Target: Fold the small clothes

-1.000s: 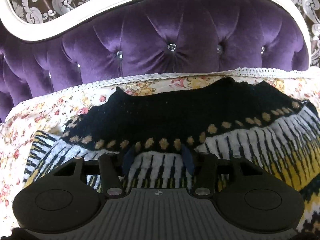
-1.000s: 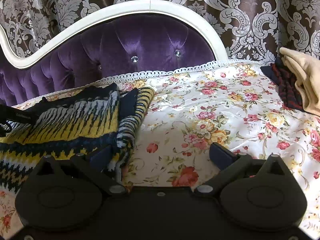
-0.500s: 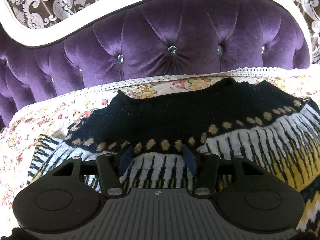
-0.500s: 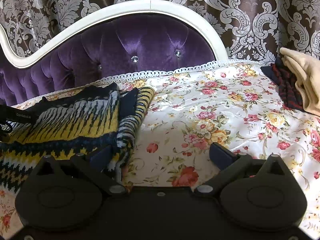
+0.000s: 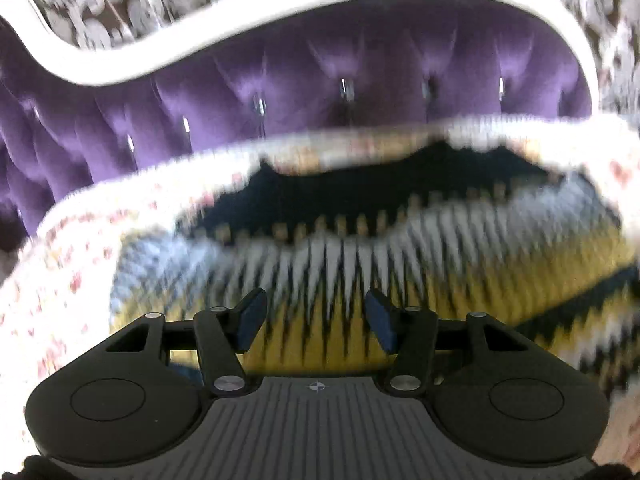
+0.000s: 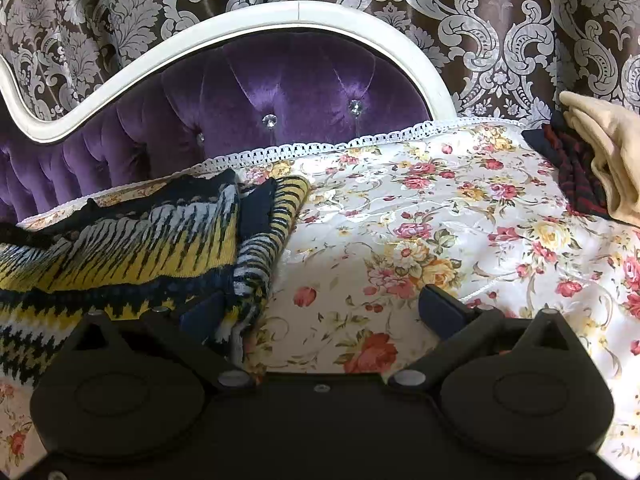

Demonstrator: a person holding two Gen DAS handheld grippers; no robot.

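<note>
A knitted sweater (image 5: 420, 256) in black, white and yellow lies flat on the floral bedspread (image 5: 80, 264). The left wrist view is blurred by motion. My left gripper (image 5: 316, 320) is open and empty, just above the sweater's yellow band. In the right wrist view the sweater (image 6: 132, 248) lies at the left with a sleeve (image 6: 272, 236) folded along its right edge. My right gripper (image 6: 320, 312) is open wide and empty, its left finger (image 6: 200, 316) over the sweater's right edge and its right finger (image 6: 440, 308) over bare bedspread.
A purple tufted headboard (image 6: 280, 92) with a white frame (image 6: 224, 32) stands behind the bed. A pile of folded clothes, beige (image 6: 608, 148) over dark red (image 6: 568, 172), lies at the far right. The bedspread (image 6: 460, 240) stretches between sweater and pile.
My left gripper has pulled back and up from the sweater's black yoke towards its yellow band, moving fast. The right gripper has not moved.
</note>
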